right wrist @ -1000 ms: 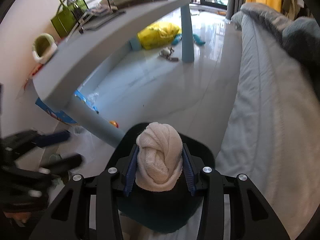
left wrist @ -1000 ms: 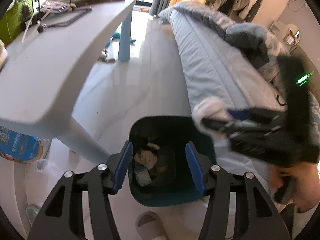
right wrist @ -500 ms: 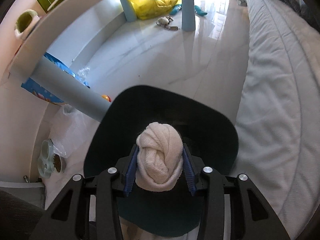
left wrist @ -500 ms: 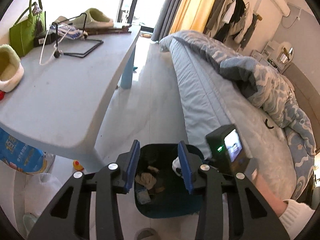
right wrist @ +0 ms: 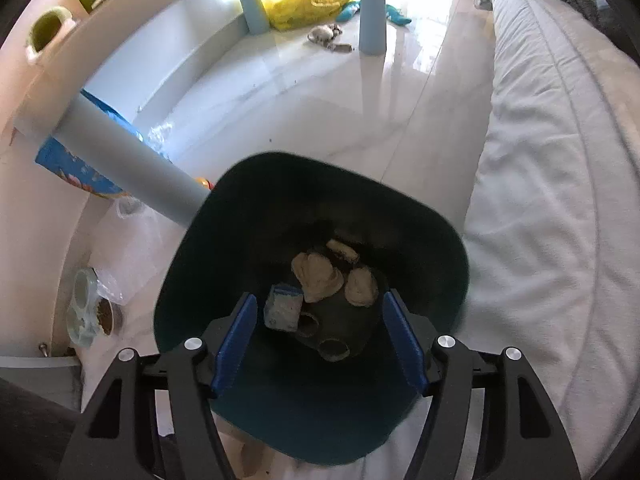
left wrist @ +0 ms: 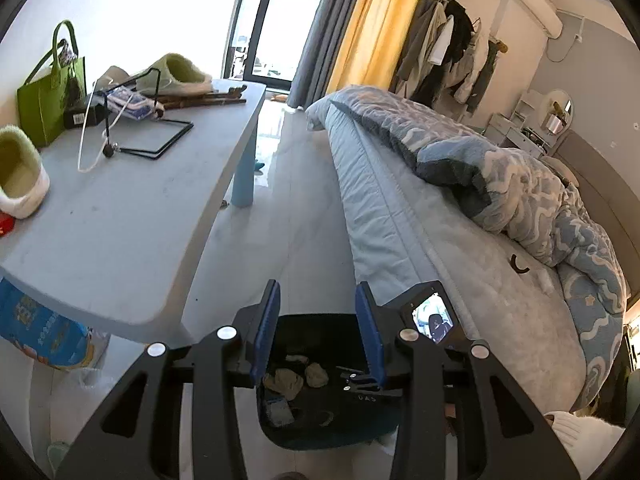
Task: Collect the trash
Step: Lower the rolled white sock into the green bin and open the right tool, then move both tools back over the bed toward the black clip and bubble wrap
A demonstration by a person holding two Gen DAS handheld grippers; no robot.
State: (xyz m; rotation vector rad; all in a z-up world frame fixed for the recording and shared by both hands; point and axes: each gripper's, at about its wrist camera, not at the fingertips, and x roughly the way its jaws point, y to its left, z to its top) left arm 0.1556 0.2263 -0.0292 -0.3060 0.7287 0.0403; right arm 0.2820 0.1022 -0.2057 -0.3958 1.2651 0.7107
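The right gripper (right wrist: 318, 340) hangs directly above the dark teal trash bin (right wrist: 188, 264), its blue-padded jaws spread wide with nothing between them, the bin's open mouth filling the space beyond the fingertips. At the bottom of the bin lie several crumpled beige wads (right wrist: 318, 276), one just right of the other, with a smaller pale scrap (right wrist: 343, 251) at the far side and a small blue-and-white packet (right wrist: 283, 311) at the left, near the left jaw's tip as the right wrist view frames it; all of this trash sits well below the jaws, not touching them. In the left wrist view the left gripper (left wrist: 318, 334) is also spread and empty, held higher and nearer the camera side of the same trash bin (left wrist: 320, 434), so the bin's interior shows between its jaws, with the beige wads (left wrist: 298, 376) and the packet (left wrist: 280, 412) visible on the bin floor. The right gripper (left wrist: 370, 384) reaches into that view from the right, its camera screen (left wrist: 434, 318) lit, its tips over the bin's right half. The bin stands on the pale glossy floor (right wrist: 320, 92), between the grey table leg (right wrist: 132, 164) on the left and the bed's light mattress (right wrist: 552, 184) on the right. On the table top (left wrist: 120, 216) rest a green bag (left wrist: 50, 96) and fluffy green slippers (left wrist: 180, 74). A yellow plastic bag (right wrist: 308, 4) lies on the far floor under the table.
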